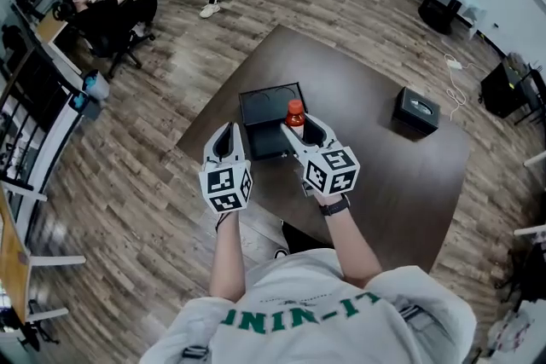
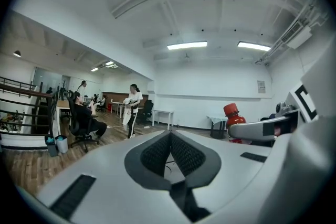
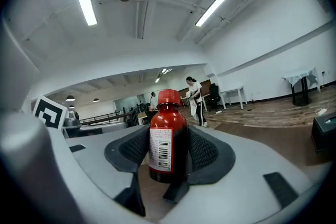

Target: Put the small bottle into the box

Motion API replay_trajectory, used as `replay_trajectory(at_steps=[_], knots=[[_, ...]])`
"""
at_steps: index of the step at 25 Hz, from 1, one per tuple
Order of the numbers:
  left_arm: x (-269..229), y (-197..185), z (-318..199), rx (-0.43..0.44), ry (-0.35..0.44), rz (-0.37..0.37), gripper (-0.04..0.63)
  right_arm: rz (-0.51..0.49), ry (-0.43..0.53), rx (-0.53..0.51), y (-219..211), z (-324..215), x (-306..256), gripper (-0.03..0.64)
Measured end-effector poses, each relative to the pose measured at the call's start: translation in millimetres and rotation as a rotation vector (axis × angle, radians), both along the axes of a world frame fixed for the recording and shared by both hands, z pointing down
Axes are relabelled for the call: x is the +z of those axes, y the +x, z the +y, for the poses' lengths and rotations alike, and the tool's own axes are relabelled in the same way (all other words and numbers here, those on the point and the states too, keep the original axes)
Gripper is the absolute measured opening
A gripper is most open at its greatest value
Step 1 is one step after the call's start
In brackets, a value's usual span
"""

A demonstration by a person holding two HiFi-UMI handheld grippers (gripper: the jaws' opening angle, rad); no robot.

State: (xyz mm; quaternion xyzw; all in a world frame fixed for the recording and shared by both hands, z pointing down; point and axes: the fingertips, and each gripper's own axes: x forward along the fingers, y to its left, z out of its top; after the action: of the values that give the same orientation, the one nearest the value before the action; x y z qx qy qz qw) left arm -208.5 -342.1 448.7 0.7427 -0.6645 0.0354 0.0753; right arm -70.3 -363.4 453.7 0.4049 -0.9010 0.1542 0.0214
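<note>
Fingers (image 3: 207, 152) of your right gripper (image 1: 297, 126) clamp the small red bottle (image 3: 168, 139) upright at the 3 o'clock side of the open black box (image 1: 269, 89), possibly hovering just above it. Your left gripper (image 1: 226, 132), at 9 o'clock of the right, is pinched closed and empty. Both forearms reach forward, parallel, over the dark table (image 1: 367, 158).

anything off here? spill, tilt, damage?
Nothing stands out. The small bottle is capped, intact and sits straight in the right gripper, near the right edge of the open black box. No spill shows on the table. The left gripper is shut and empty.
</note>
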Motion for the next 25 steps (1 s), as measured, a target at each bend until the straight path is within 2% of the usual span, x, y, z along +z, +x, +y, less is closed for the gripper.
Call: replay_trajectory(at_steps=[7,13,18,25], knots=[[35.4,2.7,-59.0,0.032,-0.062,-0.004,0.012,0.080,-0.044,-0.036,-7.3,-59.8,41.2,0.232],[62.8,-0.8,-88.3,0.047,-0.109,0.006,0.012,0.201,-0.062,-0.114,-19.1,-85.4,79.3,0.232],[88.2,0.6,-101.4,0.055,-0.152,0.015,0.012,0.329,-0.053,-0.201,-26.6,-98.7,112.4,0.232],[123.1,-1.8,-113.2,0.059,-0.218,0.038,0.012,0.502,-0.043,-0.377,-47.5,-104.9,159.6,0.232]])
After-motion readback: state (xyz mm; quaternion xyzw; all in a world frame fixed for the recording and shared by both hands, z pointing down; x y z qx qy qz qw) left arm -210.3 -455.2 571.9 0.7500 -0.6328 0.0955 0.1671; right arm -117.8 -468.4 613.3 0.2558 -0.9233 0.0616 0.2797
